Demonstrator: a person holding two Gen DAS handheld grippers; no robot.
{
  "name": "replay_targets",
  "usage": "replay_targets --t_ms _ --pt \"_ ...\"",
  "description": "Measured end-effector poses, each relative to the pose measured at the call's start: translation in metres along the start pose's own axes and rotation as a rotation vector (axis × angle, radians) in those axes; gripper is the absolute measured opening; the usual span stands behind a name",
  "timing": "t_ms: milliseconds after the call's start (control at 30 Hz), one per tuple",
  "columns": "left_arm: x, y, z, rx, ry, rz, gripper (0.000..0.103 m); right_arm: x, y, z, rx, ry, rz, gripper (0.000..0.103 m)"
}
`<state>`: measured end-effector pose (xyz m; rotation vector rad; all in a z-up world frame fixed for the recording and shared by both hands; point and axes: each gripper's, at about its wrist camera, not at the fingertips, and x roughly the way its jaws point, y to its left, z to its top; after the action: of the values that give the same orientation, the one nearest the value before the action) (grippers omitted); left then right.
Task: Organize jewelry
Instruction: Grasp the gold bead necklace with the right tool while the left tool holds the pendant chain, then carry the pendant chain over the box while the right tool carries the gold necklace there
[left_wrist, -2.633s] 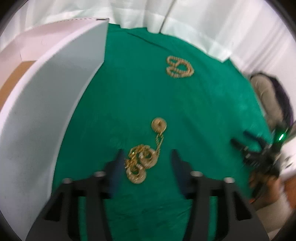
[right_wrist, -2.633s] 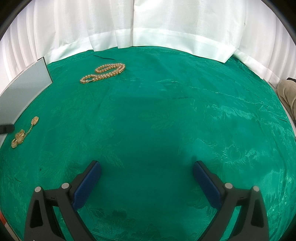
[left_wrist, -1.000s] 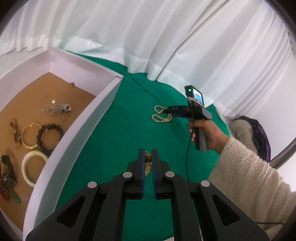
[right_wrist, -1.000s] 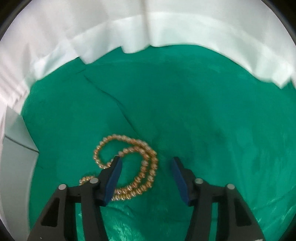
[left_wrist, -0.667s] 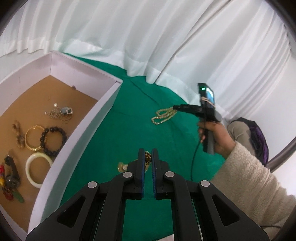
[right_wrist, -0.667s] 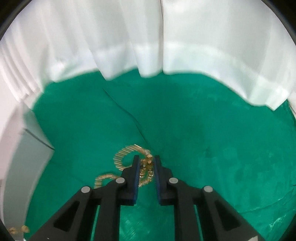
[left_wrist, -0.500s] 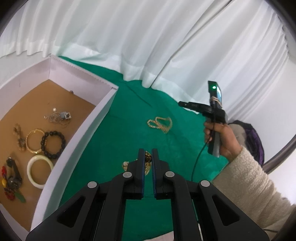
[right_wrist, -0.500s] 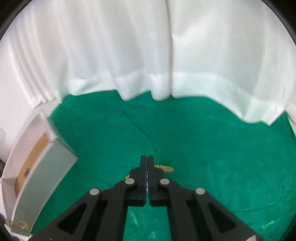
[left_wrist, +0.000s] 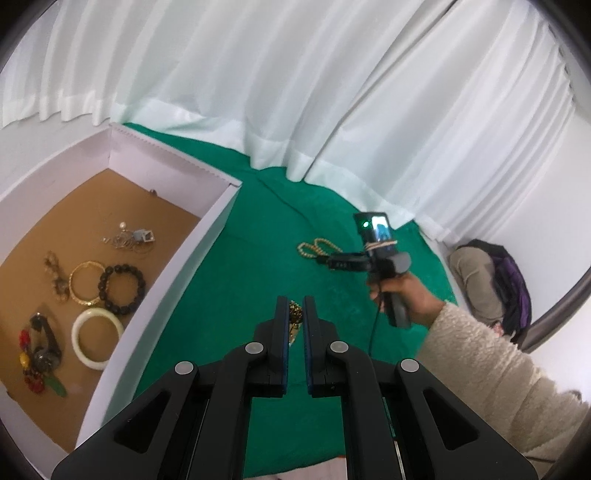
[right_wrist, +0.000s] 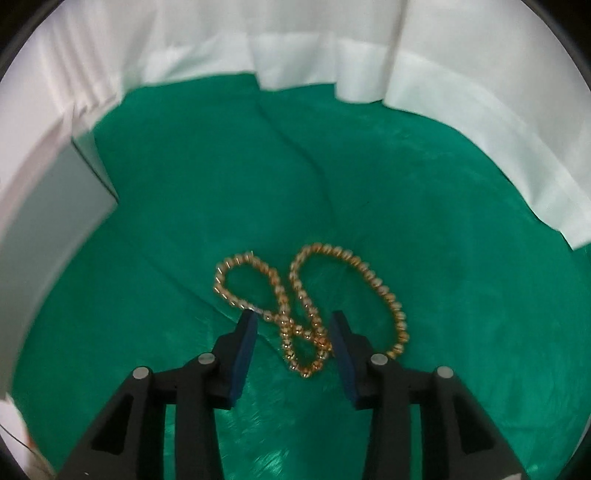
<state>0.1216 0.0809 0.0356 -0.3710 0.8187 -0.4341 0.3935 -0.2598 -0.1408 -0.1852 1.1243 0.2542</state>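
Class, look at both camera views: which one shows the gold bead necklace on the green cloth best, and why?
The right wrist view: the gold bead necklace lies looped, close up, between the right gripper's open fingers. The left wrist view shows the necklace only small and far, partly hidden behind that gripper.

The right tool (right_wrist: 293, 323) has opened again: half a second ago its jaws were pressed together with nothing between them, high above the green cloth (right_wrist: 424, 192), and now they stand apart low over the bead necklace (right_wrist: 306, 299), one on each side of its near loops. The necklace, lifted and stretched moments earlier, lies on the cloth in two loops. The left tool (left_wrist: 294, 314), open around the gold chain (left_wrist: 294, 320) at the start, now pinches it in the air beside the white box (left_wrist: 199, 251).
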Motion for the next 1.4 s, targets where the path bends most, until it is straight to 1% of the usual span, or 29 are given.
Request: replay_targets --t_ms 33,67,100,133,200,267,333,433,500,633,667,767,800,833,1000,1033,1167,1267,1400 --pt "0.001 0.002 0.000 -0.005 0.004 0.002 0.005 0.005 0.000 -0.003 -0.016 -0.030 0.007 0.044" --pt "0.003 0.004 -0.001 -0.010 0.009 0.005 0.005 0.005 -0.001 -0.004 -0.022 -0.055 0.020 0.042" --pt "0.004 0.006 -0.001 -0.015 0.013 0.007 0.005 0.006 -0.004 -0.004 -0.011 -0.043 0.022 0.026" --pt "0.006 0.008 -0.001 -0.020 0.017 0.007 0.005 0.003 -0.010 -0.003 0.017 -0.038 0.011 0.015" --pt "0.006 0.008 -0.001 -0.023 0.023 0.003 0.005 -0.002 -0.020 -0.002 0.066 -0.016 0.059 0.015" --pt "0.005 0.006 0.000 -0.024 0.024 -0.009 0.005 -0.015 -0.025 -0.003 0.080 -0.031 0.081 0.015" --pt "0.003 0.003 0.002 -0.020 0.019 -0.019 0.005 -0.040 -0.034 -0.007 0.132 -0.074 0.153 0.015" --pt "-0.004 -0.002 0.008 -0.023 0.012 -0.049 0.005 -0.077 -0.039 -0.013 0.175 -0.148 0.231 0.015" --pt "-0.011 -0.007 0.013 -0.024 0.004 -0.073 0.005 -0.107 -0.039 -0.016 0.200 -0.210 0.298 0.015" --pt "-0.028 -0.018 0.025 -0.005 -0.024 -0.094 0.005 -0.157 -0.037 -0.021 0.239 -0.301 0.393 0.015" --pt "-0.033 -0.021 0.028 -0.001 -0.032 -0.098 0.005 -0.158 -0.029 -0.017 0.248 -0.318 0.412 0.015" --pt "-0.050 -0.027 0.037 0.012 -0.053 -0.104 0.005 -0.192 -0.019 -0.010 0.255 -0.385 0.471 0.015" --pt "-0.056 -0.028 0.039 0.016 -0.062 -0.104 0.005 -0.196 -0.012 -0.012 0.253 -0.398 0.484 0.015" --pt "-0.064 -0.029 0.043 0.021 -0.074 -0.102 0.005 -0.209 -0.007 -0.010 0.246 -0.422 0.508 0.015" --pt "-0.096 -0.022 0.055 0.027 -0.132 -0.074 0.005 -0.257 0.026 0.013 0.180 -0.496 0.556 0.015" --pt "-0.103 -0.019 0.057 0.026 -0.144 -0.064 0.005 -0.269 0.037 0.019 0.161 -0.509 0.576 0.015" --pt "-0.125 0.001 0.067 0.005 -0.183 -0.010 0.005 -0.297 0.070 0.041 0.102 -0.539 0.622 0.015" --pt "-0.139 0.021 0.072 -0.023 -0.200 0.036 0.005 -0.311 0.100 0.059 0.055 -0.558 0.659 0.015" --pt "-0.150 0.049 0.075 -0.051 -0.210 0.104 0.005 -0.315 0.145 0.079 -0.005 -0.554 0.724 0.015"
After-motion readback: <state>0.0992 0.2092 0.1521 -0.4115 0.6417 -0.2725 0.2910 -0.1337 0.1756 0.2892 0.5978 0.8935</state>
